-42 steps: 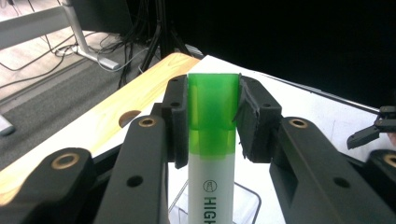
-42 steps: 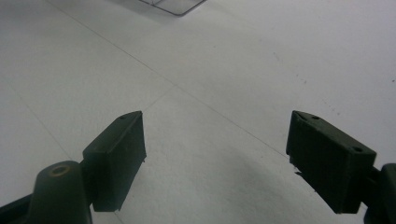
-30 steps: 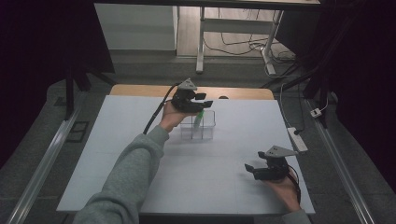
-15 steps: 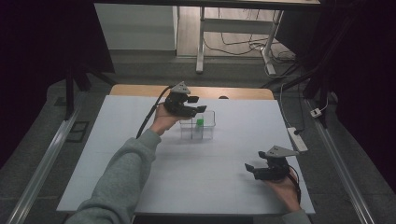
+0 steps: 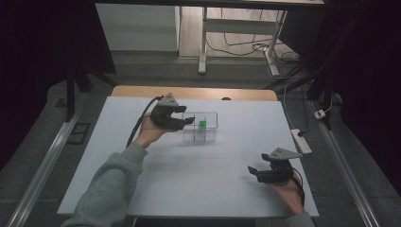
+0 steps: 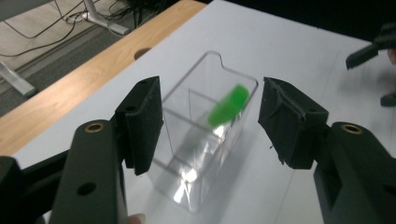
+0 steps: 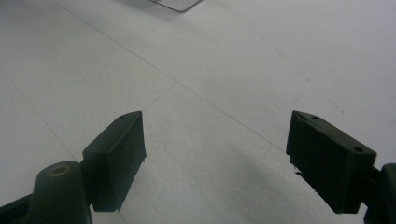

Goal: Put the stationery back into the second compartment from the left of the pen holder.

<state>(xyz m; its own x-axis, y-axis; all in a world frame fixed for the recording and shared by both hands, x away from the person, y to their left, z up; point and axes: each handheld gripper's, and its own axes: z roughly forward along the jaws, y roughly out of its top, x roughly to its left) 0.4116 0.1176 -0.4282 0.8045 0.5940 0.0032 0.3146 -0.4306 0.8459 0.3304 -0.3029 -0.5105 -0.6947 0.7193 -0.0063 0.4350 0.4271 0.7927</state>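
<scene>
The green piece (image 6: 227, 105) is blurred inside the clear box (image 6: 205, 135) mid-table. My left gripper (image 5: 187, 122), jaws just opening and spread, hovers beside it; my right gripper (image 7: 212, 154) rests low, jaws apart.

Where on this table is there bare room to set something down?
The white table top is bare between the clear divided box and the right tongs, along the near edge between the two forearms, and at the far right corner. It is crowded at the box, where the open left tongs hang beside the green piece.
</scene>
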